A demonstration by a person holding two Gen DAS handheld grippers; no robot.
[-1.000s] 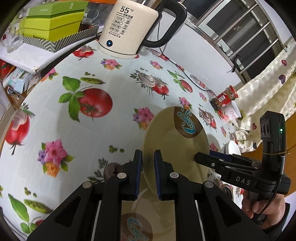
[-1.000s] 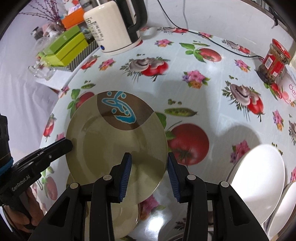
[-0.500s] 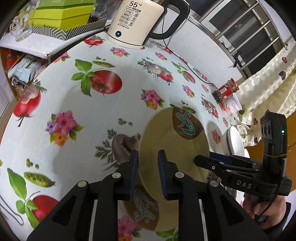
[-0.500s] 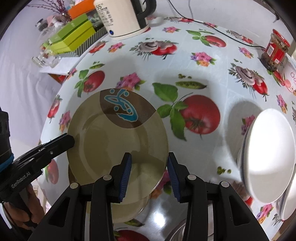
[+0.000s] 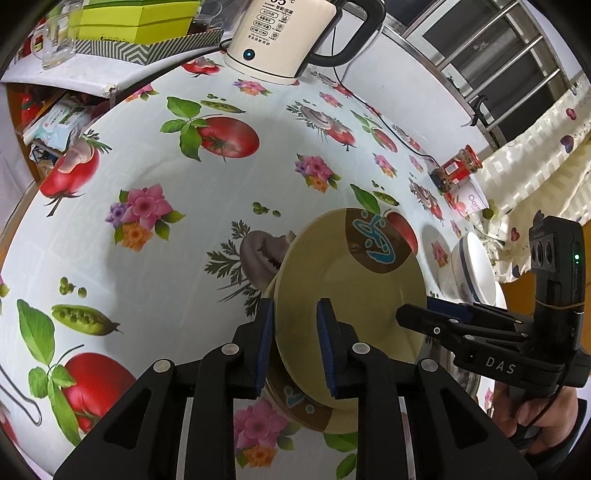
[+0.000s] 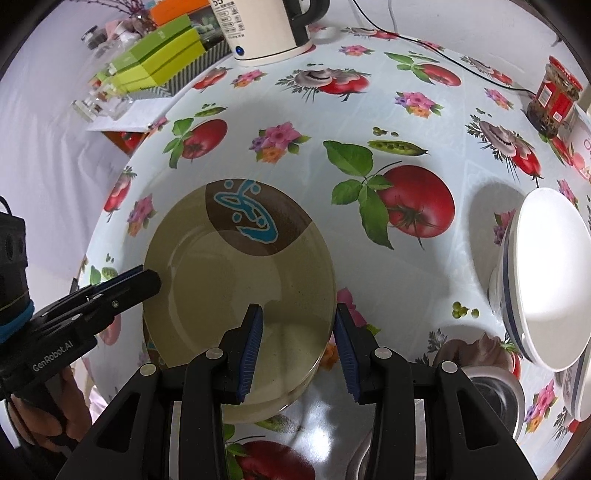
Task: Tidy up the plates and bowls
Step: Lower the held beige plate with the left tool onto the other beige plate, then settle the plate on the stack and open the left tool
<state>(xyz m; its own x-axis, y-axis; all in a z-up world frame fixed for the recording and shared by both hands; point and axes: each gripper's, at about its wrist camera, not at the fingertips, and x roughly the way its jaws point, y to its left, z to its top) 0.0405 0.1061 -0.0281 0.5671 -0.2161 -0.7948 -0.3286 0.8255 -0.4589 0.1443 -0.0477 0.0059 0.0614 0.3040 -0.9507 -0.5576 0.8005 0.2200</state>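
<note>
An olive plate (image 6: 236,291) with a brown patch and a blue motif hangs, slightly tilted, over a second plate (image 5: 299,404) of the same pattern on the table. My right gripper (image 6: 298,308) is shut on its near rim, one pad inside the plate and one outside. From the left view the right gripper (image 5: 402,317) reaches in over the plate's right edge. My left gripper (image 5: 294,302) straddles the opposite rim with its jaws apart, and the right-hand pad stands off the plate. Whether the two plates touch is unclear.
Stacked white bowls (image 6: 546,280) with a blue line stand at the right, with a steel bowl (image 6: 495,391) in front. A cream kettle (image 5: 280,33), green boxes (image 5: 136,18) and a red jar (image 6: 554,96) line the far edge. A hand (image 5: 535,417) holds the right gripper.
My left gripper's jaws have parted from the plate's rim. Both grippers have drawn back from the kettle with the plate, so it now sits over the lower plate.
</note>
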